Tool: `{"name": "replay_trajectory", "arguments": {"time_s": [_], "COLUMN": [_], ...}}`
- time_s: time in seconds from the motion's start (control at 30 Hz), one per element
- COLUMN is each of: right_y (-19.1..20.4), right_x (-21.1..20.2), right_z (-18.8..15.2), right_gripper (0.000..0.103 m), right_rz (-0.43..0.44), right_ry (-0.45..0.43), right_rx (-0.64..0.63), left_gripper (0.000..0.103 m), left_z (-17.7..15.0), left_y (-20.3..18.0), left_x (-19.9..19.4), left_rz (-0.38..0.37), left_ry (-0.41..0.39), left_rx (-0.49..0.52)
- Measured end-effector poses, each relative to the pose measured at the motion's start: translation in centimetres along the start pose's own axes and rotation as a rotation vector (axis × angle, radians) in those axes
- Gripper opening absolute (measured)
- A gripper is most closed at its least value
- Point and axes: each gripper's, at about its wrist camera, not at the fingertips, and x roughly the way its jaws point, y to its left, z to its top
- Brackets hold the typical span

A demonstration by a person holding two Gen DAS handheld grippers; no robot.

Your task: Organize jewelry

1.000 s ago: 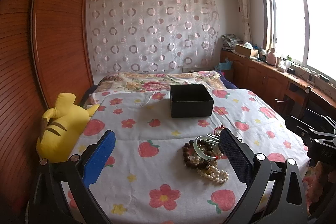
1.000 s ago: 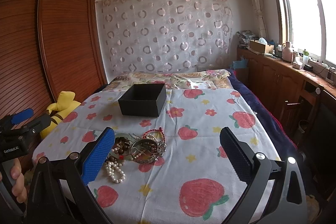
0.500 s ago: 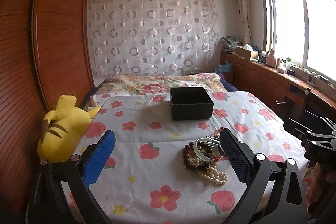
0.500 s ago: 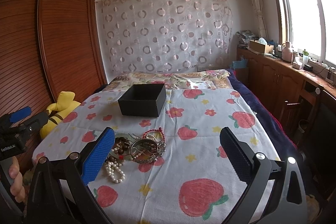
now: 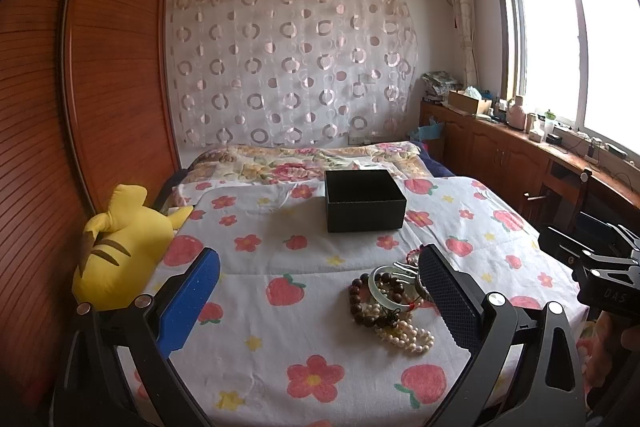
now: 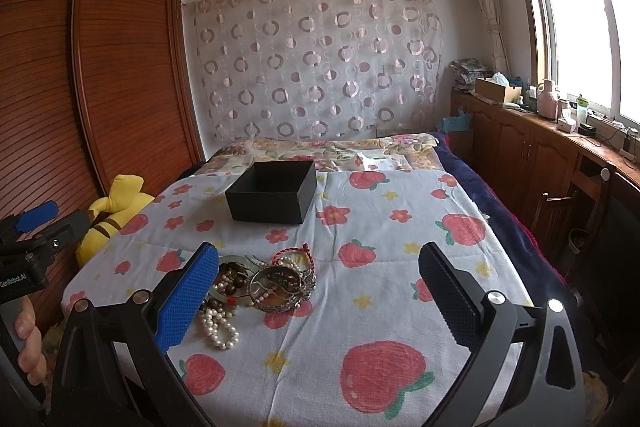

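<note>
A heap of jewelry (image 5: 390, 301) lies on the flowered bedspread: brown wooden beads, a pale green bangle, a white pearl strand and a red cord bracelet. In the right wrist view the same jewelry heap (image 6: 260, 285) also shows metal bangles. Beyond it stands an open black box (image 5: 363, 201), seen as the black box (image 6: 272, 197) from the right. My left gripper (image 5: 318, 301) is open above the near bed, the heap just inside its right finger. My right gripper (image 6: 318, 301) is open too, the heap beside its left finger. Both hold nothing.
A yellow plush toy (image 5: 120, 247) lies at the bed's left edge against a wooden wardrobe (image 5: 60, 107). Wooden cabinets (image 6: 540, 155) with bottles and a box run along the right under the window. A hand (image 6: 28, 343) grips the other gripper's handle.
The left wrist view has tilted slightly upward and drawn back a little; the jewelry and box have not moved. Both grippers stay open.
</note>
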Motion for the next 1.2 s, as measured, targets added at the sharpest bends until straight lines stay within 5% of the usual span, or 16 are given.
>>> {"name": "replay_trajectory", "arguments": {"time_s": [1.2], "right_y": [0.6], "right_x": [-0.1], "right_z": [0.9], "right_gripper": [0.101], "right_rz": [0.032], "right_ry": [0.013], "right_rx": [-0.02], "left_gripper": [0.096], "left_z": [0.8], "left_y": [0.4], "left_x": [-0.8], "left_rz": [0.006], "left_ry": [0.018], "left_rx": [-0.002]}}
